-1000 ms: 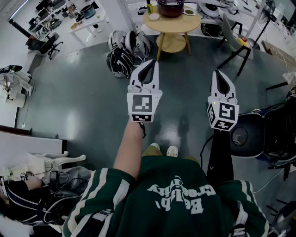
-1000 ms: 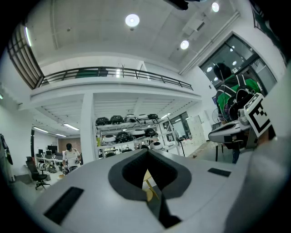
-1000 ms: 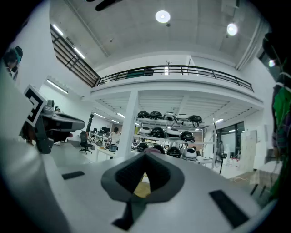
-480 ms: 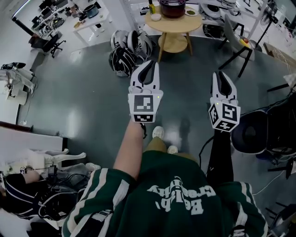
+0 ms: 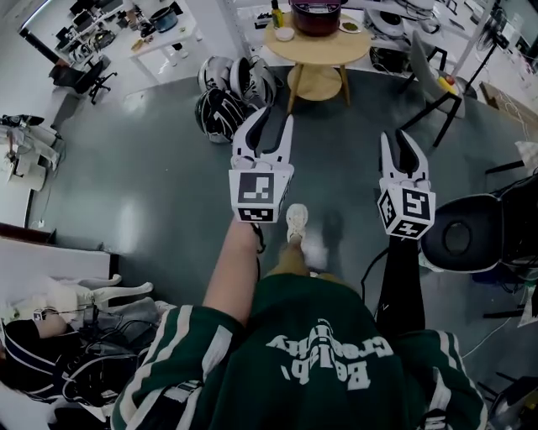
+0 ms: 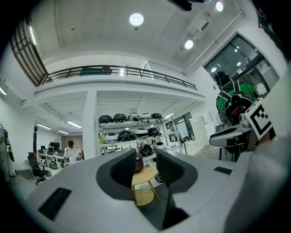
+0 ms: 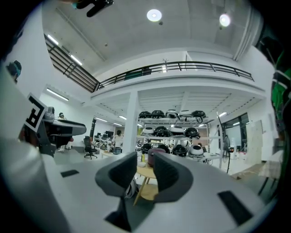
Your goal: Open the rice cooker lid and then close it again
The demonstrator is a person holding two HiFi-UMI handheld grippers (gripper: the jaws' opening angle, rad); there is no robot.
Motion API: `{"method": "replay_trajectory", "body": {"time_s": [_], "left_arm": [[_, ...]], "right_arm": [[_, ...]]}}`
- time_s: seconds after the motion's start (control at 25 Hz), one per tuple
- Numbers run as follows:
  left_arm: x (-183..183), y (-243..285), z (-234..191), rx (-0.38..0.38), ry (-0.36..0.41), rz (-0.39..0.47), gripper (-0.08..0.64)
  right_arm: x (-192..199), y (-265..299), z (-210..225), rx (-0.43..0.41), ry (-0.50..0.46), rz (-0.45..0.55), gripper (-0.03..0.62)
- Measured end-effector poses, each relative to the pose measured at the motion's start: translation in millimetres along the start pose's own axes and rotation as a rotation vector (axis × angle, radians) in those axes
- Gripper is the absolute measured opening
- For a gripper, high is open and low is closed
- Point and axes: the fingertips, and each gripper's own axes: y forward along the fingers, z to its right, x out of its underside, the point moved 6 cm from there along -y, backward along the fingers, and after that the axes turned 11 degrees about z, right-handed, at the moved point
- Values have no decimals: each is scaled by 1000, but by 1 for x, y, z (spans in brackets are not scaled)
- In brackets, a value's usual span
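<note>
A dark red rice cooker stands on a round wooden table at the far end of the floor, lid down. It also shows far off between the jaws in the left gripper view and just above them in the right gripper view. My left gripper and right gripper are held level, side by side, pointing toward the table and well short of it. The jaws of both have just been opening. Both are open with nothing between them.
Several helmets lie on the floor left of the table. A grey chair stands to its right and a black round seat is near my right gripper. Shelves of helmets stand behind the table, and a person is at far desks.
Both grippers' jaws, closed one second ago, now stand apart. The person has stepped forward, one foot now out in front.
</note>
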Motion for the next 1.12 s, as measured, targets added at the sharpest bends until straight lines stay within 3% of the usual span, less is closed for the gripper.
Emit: {"method": "replay_trajectory", "body": {"time_s": [1.12], "left_arm": [[114, 284, -159, 105, -13, -30, 120]], "right_arm": [[56, 317, 30, 48, 22, -1, 124]]}}
